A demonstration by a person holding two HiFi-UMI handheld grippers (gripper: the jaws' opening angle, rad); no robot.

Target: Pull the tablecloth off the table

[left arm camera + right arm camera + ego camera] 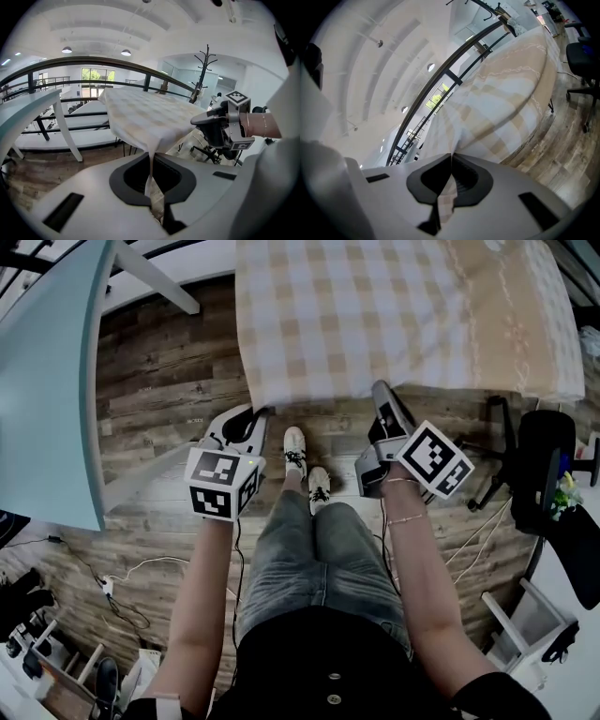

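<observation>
Pale blue table [47, 381] is standing at far left over the wood plank floor [159, 362]. Left gripper [255, 416] is clamping the near left corner of the checked tablecloth [375, 315], with its jaws closed and a narrow fold of cloth running down between them (clearest in the left gripper view). Tablecloth is lying spread across its table, with the near edge hanging over the side and drawn into a peak at each grip. Person's shoes [295, 448] are showing between the two grippers. Right gripper [382, 392] is pinching the near edge further right, jaws closed on a checked fold. Black office chair [548, 474] is sitting at far right, near the cloth's right corner.
</observation>
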